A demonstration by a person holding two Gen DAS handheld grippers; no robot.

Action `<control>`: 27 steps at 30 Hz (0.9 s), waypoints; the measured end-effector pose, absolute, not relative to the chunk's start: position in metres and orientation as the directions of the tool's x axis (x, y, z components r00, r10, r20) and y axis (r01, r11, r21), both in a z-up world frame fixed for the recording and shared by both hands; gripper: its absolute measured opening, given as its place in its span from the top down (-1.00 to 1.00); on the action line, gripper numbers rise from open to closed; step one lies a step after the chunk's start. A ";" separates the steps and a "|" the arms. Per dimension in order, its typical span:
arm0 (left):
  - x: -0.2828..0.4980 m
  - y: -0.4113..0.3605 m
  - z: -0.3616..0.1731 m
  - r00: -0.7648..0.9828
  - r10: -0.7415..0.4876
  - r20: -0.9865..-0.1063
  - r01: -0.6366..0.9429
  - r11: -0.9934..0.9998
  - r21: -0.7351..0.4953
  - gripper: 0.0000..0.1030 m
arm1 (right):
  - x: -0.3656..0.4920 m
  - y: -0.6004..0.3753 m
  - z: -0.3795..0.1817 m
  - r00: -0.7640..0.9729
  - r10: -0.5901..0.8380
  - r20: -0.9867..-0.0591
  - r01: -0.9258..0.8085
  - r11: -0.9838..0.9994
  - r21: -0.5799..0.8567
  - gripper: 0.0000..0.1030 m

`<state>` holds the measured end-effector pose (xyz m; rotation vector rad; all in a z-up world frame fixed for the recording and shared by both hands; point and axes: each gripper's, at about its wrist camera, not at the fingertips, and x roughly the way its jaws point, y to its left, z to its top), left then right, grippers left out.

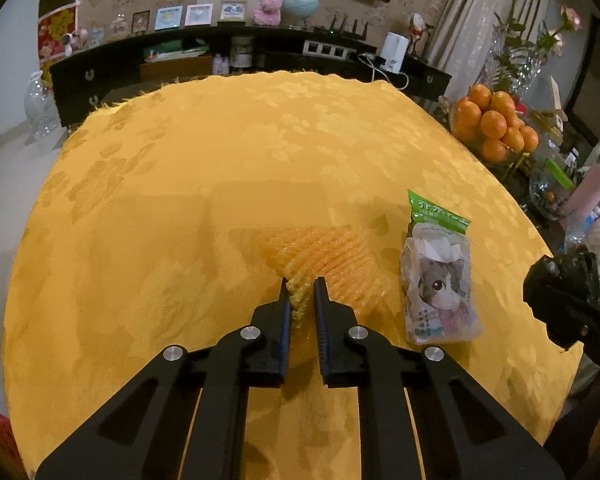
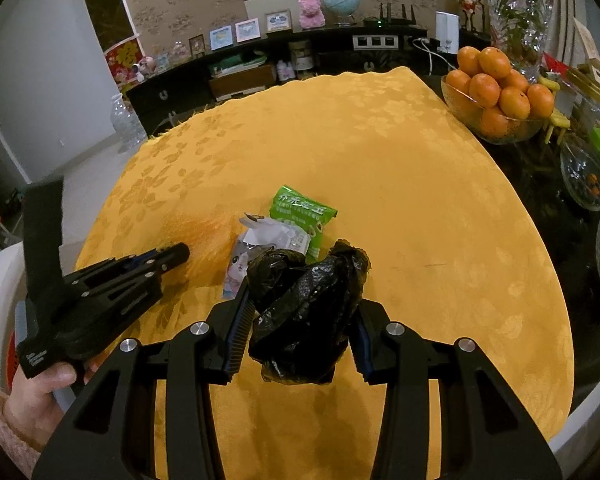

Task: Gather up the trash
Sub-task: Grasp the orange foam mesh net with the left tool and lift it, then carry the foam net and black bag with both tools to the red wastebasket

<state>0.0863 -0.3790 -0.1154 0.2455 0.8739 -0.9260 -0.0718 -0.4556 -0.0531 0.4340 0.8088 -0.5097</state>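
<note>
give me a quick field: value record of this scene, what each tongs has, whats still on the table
surface: yellow tablecloth
left tongs: shut on the corner of the orange foam net, which lies on the cloth
right tongs: shut on a crumpled black plastic bag
loose trash: cat-print wrapper with green top, flat on the cloth beside the net
off to the side: bowl of oranges
</note>
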 end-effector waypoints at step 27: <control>0.076 -0.287 -0.025 0.499 -0.604 -0.621 0.699 0.704 -0.123 0.80 | -0.068 -0.434 -0.021 0.675 -0.267 -0.687 0.527 0.827 0.196 0.19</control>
